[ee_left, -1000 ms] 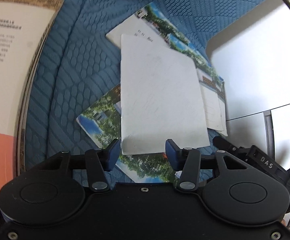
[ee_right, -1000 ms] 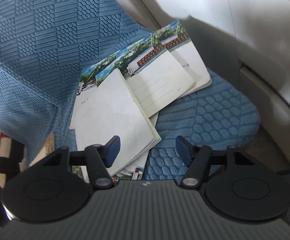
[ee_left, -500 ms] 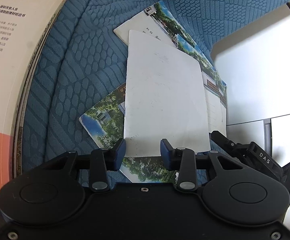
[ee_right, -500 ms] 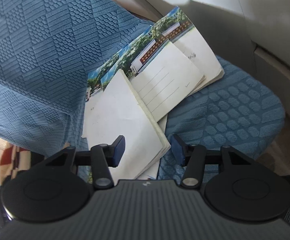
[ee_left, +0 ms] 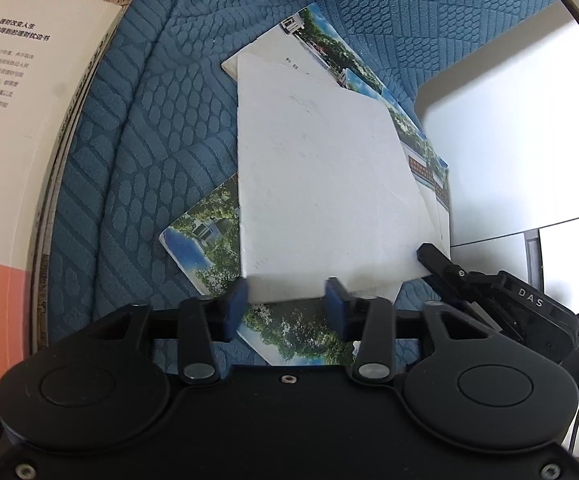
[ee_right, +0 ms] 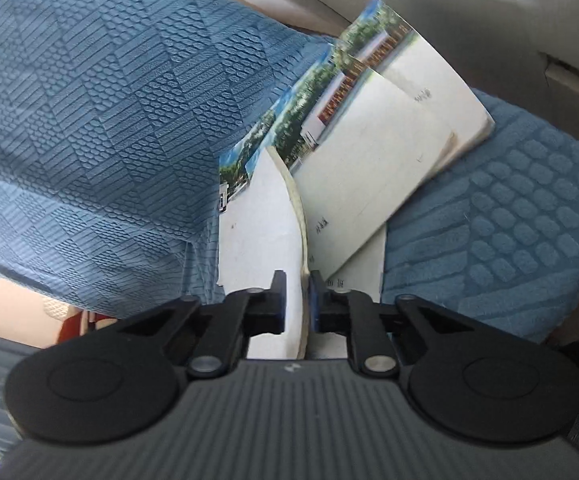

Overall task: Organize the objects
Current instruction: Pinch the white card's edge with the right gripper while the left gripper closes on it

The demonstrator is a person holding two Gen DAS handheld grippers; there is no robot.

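Several thin notebooks with white backs and photo covers lie fanned on a blue textured cushion. The top white notebook [ee_left: 321,184] is lifted at its right edge. My right gripper [ee_right: 297,300] is shut on that notebook [ee_right: 269,216], its edge bent up between the fingers; the gripper also shows in the left wrist view [ee_left: 441,264] at the notebook's right corner. My left gripper [ee_left: 285,308] is open, fingers either side of the notebook's near edge, above a photo-cover notebook [ee_left: 205,248]. Other notebooks [ee_right: 373,152] lie beneath.
A large open book [ee_left: 17,128] lies at the left on the blue cushion [ee_left: 149,120]. A white furniture surface [ee_left: 509,140] borders the cushion on the right. The cushion's rounded front edge [ee_right: 529,240] drops off at the right.
My right gripper has closed on the top white notebook's edge and tilted it up. My left gripper's fingers have narrowed slightly and stayed at the notebook's near edge.
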